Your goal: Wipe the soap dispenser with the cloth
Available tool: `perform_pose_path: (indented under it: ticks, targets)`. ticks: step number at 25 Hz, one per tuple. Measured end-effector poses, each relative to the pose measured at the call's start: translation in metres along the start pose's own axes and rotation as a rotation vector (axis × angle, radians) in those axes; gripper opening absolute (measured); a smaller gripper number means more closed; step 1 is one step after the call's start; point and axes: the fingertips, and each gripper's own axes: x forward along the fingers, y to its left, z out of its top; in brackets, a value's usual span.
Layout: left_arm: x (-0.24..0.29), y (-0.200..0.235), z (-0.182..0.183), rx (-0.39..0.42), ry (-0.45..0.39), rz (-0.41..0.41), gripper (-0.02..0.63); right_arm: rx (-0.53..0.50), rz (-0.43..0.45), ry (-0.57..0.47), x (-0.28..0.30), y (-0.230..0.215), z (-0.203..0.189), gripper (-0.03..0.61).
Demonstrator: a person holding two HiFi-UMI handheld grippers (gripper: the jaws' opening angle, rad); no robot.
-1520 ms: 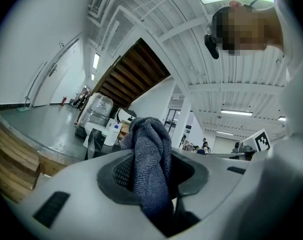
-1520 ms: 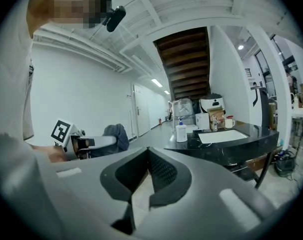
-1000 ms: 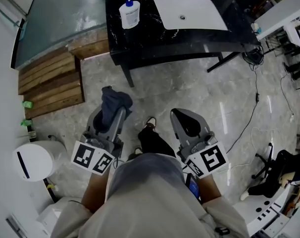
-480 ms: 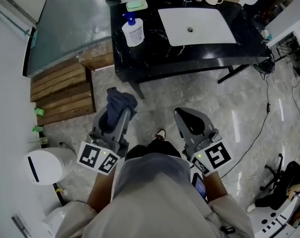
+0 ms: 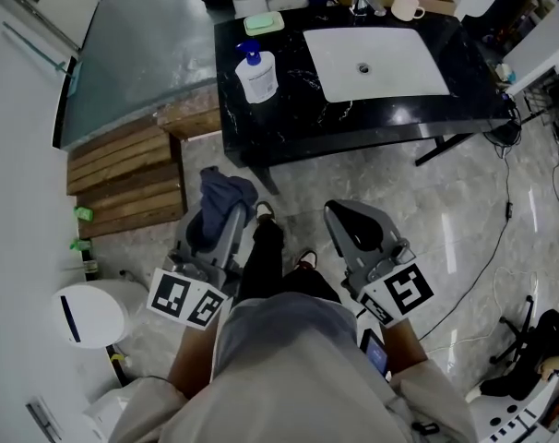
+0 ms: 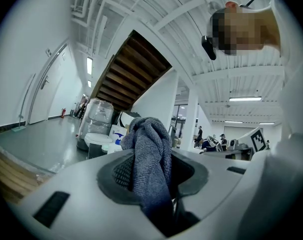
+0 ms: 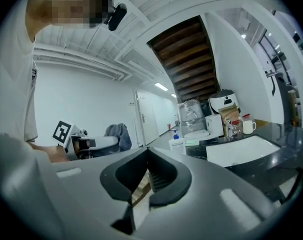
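Note:
A white soap dispenser (image 5: 259, 75) with a blue pump stands on the left part of the black counter (image 5: 289, 109), ahead of me; the right gripper view shows the dispenser (image 7: 177, 142) small, left of the sink. My left gripper (image 5: 226, 206) is shut on a dark blue-grey cloth (image 5: 224, 192), which bunches up over the jaws. In the left gripper view the cloth (image 6: 151, 159) hangs between the pads. My right gripper (image 5: 346, 221) is shut with nothing in it, level with the left one. Both are held over the floor, short of the counter.
A white sink (image 5: 376, 63) is set into the counter, with a mug (image 5: 407, 6) and tap behind it and a green soap dish (image 5: 264, 23) at the back left. Wooden steps (image 5: 127, 178) lie left, a white bin (image 5: 84, 312) lower left. Cables run across the floor on the right.
The counter and dispenser have drawn nearer in the head view as I step forward. Both grippers keep their places and their grip.

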Motion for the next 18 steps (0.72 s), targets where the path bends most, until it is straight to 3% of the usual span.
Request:
perform_pose_path:
  ticks: [18]
  targets:
    - [0.068, 0.065, -0.008, -0.029, 0.039, -0.030, 0.137, 0.000, 0.017, 0.060, 0.088, -0.031, 0.003, 0.002]
